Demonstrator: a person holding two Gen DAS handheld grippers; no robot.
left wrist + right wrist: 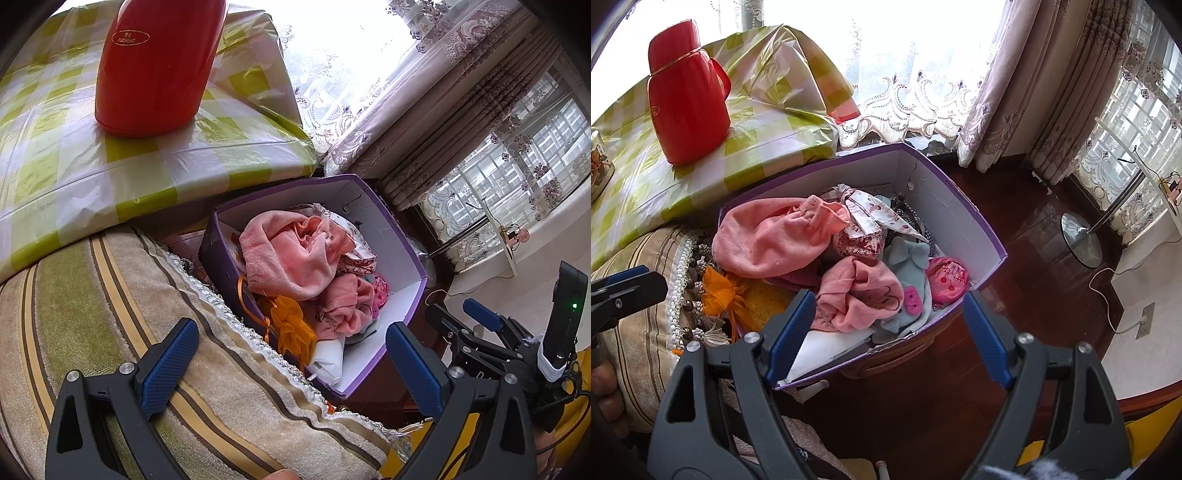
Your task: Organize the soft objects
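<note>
Above the purple box point(960, 206) of soft cloths, both my left hand-held gripper point(291, 365) and right hand-held gripper point(886, 332) hang released — I'd drop the right squarely onto the near pink cloth point(857, 291), pinching one fold only.

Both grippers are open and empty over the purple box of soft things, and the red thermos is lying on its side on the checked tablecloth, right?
Not quite: the red thermos stands upright on the checked tablecloth, as the right wrist view shows. The rest holds: left gripper and right gripper are open and empty over the purple box.
</note>
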